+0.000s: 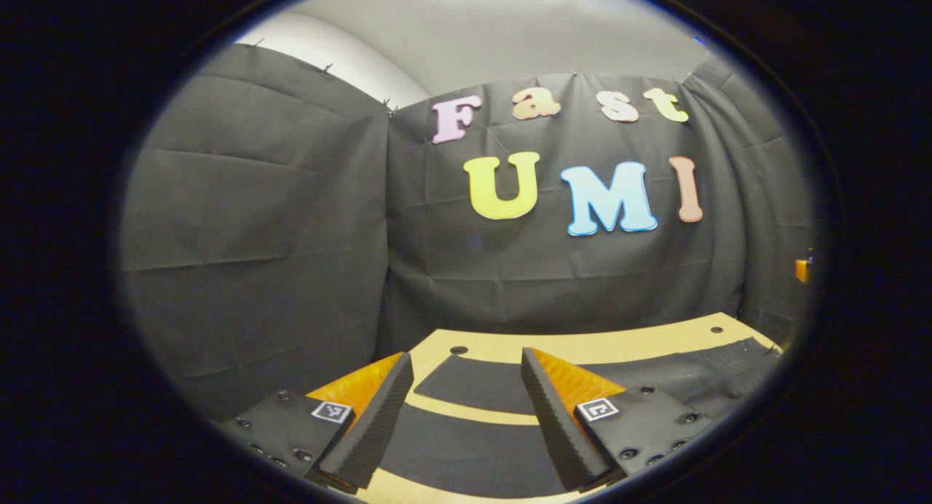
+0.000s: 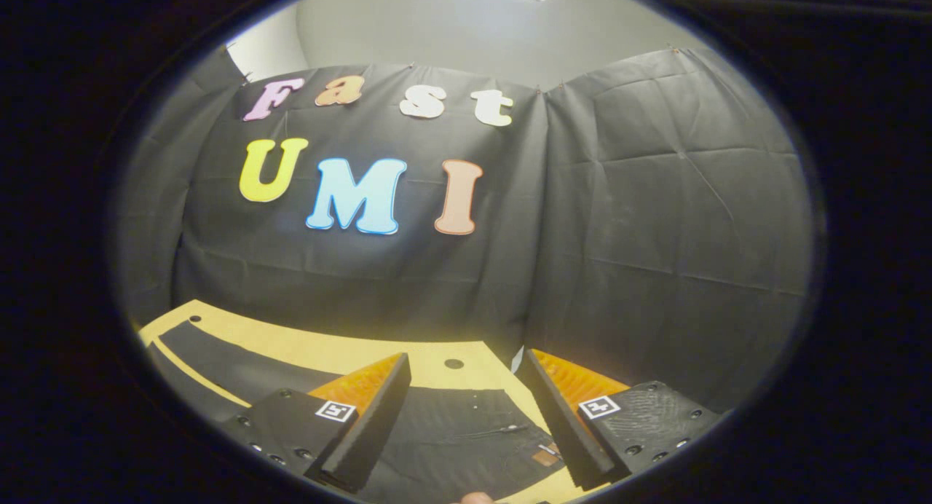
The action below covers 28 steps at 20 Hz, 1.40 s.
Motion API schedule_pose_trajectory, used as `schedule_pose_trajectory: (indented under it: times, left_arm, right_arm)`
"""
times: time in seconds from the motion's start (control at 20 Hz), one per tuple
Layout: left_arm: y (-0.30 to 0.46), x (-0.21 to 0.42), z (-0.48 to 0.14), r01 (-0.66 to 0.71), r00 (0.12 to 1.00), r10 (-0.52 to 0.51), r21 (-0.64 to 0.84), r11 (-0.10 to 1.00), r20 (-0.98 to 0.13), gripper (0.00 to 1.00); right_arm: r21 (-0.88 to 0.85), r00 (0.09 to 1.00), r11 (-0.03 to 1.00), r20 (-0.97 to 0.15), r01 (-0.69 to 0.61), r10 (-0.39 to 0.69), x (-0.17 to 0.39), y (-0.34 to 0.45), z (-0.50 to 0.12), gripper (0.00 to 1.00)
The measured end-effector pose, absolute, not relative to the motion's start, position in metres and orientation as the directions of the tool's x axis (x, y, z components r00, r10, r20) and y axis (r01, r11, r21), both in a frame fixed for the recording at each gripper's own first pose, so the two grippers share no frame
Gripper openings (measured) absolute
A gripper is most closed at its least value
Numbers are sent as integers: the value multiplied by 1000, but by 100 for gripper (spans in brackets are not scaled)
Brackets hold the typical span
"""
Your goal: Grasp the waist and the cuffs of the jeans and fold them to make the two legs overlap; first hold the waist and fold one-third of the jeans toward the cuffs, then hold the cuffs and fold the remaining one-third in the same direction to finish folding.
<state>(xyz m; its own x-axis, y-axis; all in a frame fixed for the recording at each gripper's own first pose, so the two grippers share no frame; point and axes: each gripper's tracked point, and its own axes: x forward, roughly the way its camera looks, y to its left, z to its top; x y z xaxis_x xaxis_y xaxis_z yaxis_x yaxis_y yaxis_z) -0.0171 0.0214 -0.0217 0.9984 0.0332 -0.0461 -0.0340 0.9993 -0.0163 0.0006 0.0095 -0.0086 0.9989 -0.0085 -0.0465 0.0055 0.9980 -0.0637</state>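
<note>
both grippers, left (image 1: 466, 387) and right (image 2: 466, 387), were held with jaws apart and nothing gripped above the jeans (image 2: 466, 435), which were spread flat on the surface (image 1: 582, 347), legs not overlapped, so every fold was judged left.

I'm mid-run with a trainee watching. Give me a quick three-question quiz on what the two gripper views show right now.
1. True or false: the left gripper is shut on the jeans.
2. Which end of the jeans lies ahead of the right gripper? A) cuffs B) waist C) neither
3. Fill in: the jeans lie spread flat on the ____.

Key
1. False: both grippers are open and hold nothing.
2. B: the waist, with rivets and a patch, lies between its fingers.
3. table; the two legs still lie apart, a strip of tabletop between them.
</note>
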Motion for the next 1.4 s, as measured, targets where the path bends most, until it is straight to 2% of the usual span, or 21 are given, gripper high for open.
schedule_pose_trajectory:
  times: [0.55, 0.8, 0.9, 1.1, 1.25, 1.4]
  left_arm:
    - [23, -6, -33, -24, 997, 21, -32, 999, -76, 96]
    - [19, -1, -39, -19, 995, 15, -42, 999, -95, 96]
    - [21, 1, -55, -22, 988, 12, -62, 998, -156, 96]
    - [39, 0, -110, -77, 942, 27, -138, 987, -335, 96]
    - [61, -5, -147, -183, 876, 47, -240, 953, -479, 96]
    - [73, -6, -184, -309, 787, 21, -364, 879, -617, 96]
  right_arm:
    - [-71, 992, 994, -87, 83, -89, -18, -23, -22, 94]
    - [-52, 989, 996, -124, 77, -83, -19, -24, -32, 94]
    - [-30, 982, 997, -173, 69, -73, -17, -22, -46, 94]
    - [76, 927, 992, -369, 101, -66, -14, -32, -98, 94]
    - [188, 866, 970, -498, 154, -41, -11, -39, -138, 95]
    - [315, 786, 919, -618, 238, 9, -8, -43, -172, 94]
